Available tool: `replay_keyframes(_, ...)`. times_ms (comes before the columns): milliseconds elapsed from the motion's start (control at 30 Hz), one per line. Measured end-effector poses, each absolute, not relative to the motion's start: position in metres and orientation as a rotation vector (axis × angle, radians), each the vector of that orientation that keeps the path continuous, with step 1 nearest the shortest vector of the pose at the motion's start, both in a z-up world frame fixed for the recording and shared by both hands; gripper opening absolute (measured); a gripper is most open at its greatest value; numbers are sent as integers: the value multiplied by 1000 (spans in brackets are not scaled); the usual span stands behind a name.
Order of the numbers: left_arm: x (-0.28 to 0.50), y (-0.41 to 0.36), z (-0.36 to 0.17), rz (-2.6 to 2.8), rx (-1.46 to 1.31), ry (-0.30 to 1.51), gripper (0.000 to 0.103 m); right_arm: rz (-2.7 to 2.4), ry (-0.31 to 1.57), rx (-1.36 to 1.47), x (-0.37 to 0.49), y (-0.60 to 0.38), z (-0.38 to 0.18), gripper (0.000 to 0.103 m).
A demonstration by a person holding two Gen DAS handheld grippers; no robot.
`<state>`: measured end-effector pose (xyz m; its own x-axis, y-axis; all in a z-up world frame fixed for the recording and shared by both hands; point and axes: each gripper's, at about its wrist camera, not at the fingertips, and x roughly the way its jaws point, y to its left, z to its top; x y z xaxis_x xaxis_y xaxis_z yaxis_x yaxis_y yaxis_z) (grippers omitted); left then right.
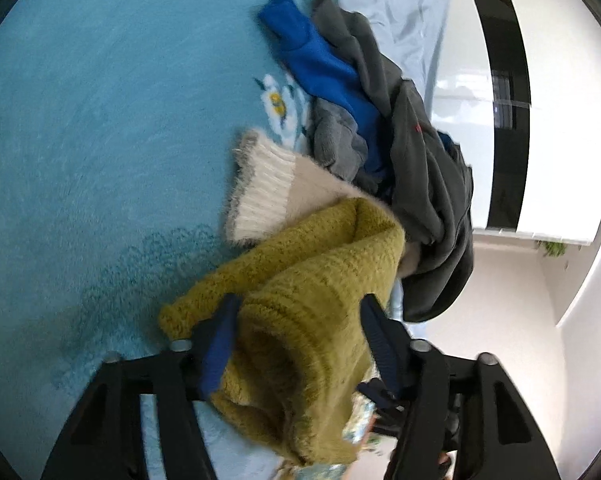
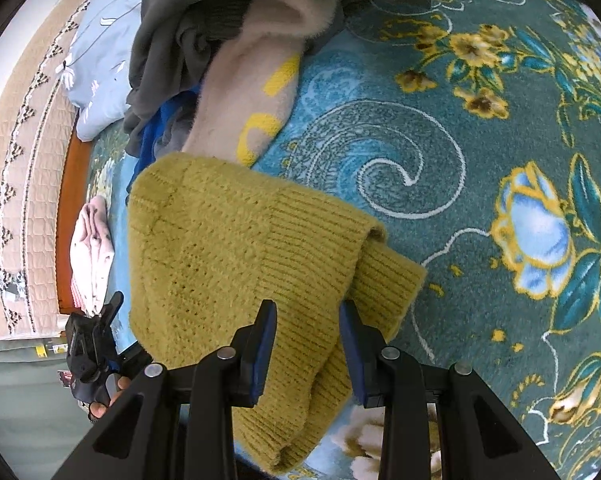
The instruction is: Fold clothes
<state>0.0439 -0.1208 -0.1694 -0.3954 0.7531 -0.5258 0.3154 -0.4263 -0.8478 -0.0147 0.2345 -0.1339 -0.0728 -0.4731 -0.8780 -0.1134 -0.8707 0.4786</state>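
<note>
Between both claws hangs the mustard sweater (image 2: pixel 236 240): right claw (image 2: pixel 308 312) clamps its ribbed hem, left claw (image 1: pixel 296 312) pinches a bunched fold, long axis running between them. Beyond, toward the bed's head edge, the unfolded clothes pile (image 1: pixel 400 140) waits on the floral blanket (image 2: pixel 480 160).

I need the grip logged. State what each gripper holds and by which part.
Both hold the yellow sweater. The right gripper pinches its ribbed edge; the left gripper has a bunched fold between its jaws.
</note>
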Motion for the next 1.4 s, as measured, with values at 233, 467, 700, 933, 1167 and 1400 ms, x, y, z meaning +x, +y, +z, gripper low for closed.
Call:
replay_keyframes(233, 50, -115, -155, 1967, -1489, -1307, 29, -2033, -634, 1912, -10, 225, -125, 35)
replay_keyframes(467, 76, -121, -105, 1939, -1194, -1344, 23, -2064, -637, 1874, -9, 222, -119, 35)
replay_keyframes(700, 83, -140, -174, 1907, -1661, -1494, 23, -2062, -649, 1878, -4, 216, -120, 35)
replay_keyframes(933, 79, -136, -172, 1938, -1665, -1438, 23, -2004, -555, 1813, 8, 185, -115, 35)
replay_keyframes(1167, 77, -136, -169, 1945, -1677, -1449, 32, -1964, -383, 1868, 27, 154, -149, 35)
replay_keyframes(1400, 76, -146, -167, 2024, -1702, -1425, 59, -1950, -451, 1857, 29, 162, -158, 35)
